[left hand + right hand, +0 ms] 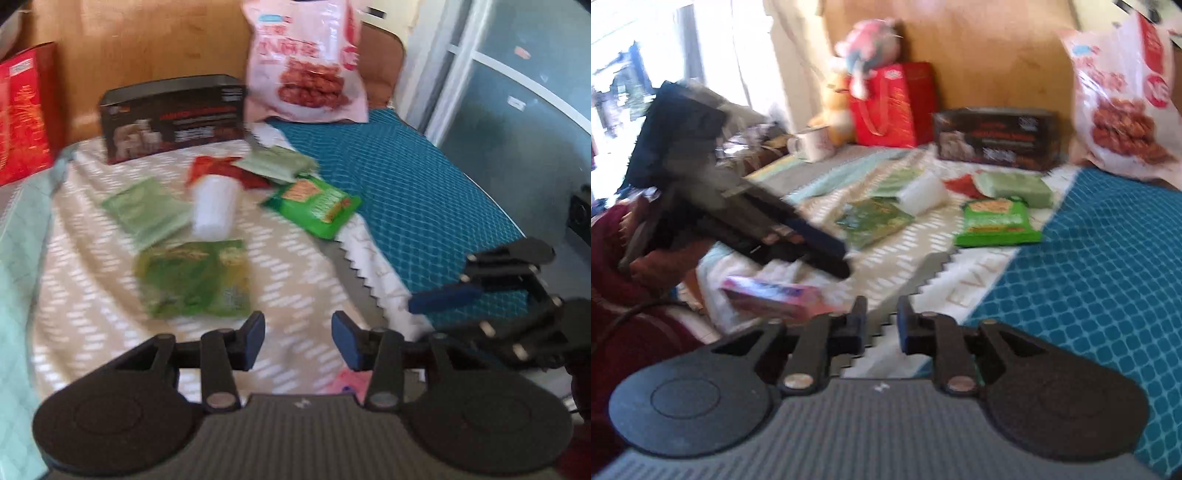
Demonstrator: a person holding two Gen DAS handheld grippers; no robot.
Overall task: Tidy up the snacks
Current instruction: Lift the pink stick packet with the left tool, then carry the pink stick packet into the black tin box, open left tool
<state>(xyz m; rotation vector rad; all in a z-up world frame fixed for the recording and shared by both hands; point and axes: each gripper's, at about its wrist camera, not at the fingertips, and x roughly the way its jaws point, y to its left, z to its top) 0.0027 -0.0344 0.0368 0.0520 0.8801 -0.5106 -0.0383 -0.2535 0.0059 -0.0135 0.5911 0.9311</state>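
Several snack packets lie on a beige patterned cloth (295,280): a green-yellow packet (194,278), a bright green packet (314,205), pale green packets (146,208), a red packet (212,164) and a white tub (214,206). A black box (173,116) and a big pink snack bag (306,62) stand behind. My left gripper (298,341) is open and empty, just short of the green-yellow packet. My right gripper (881,325) is open and empty over the cloth's zigzag edge. A pink packet (772,297) lies to its left.
A teal patterned mat (424,206) covers the right side. A red box (22,114) stands at the far left, with a red gift bag (892,107), plush toys (857,66) and a mug (814,144) beyond. A brown board (979,48) backs the scene.
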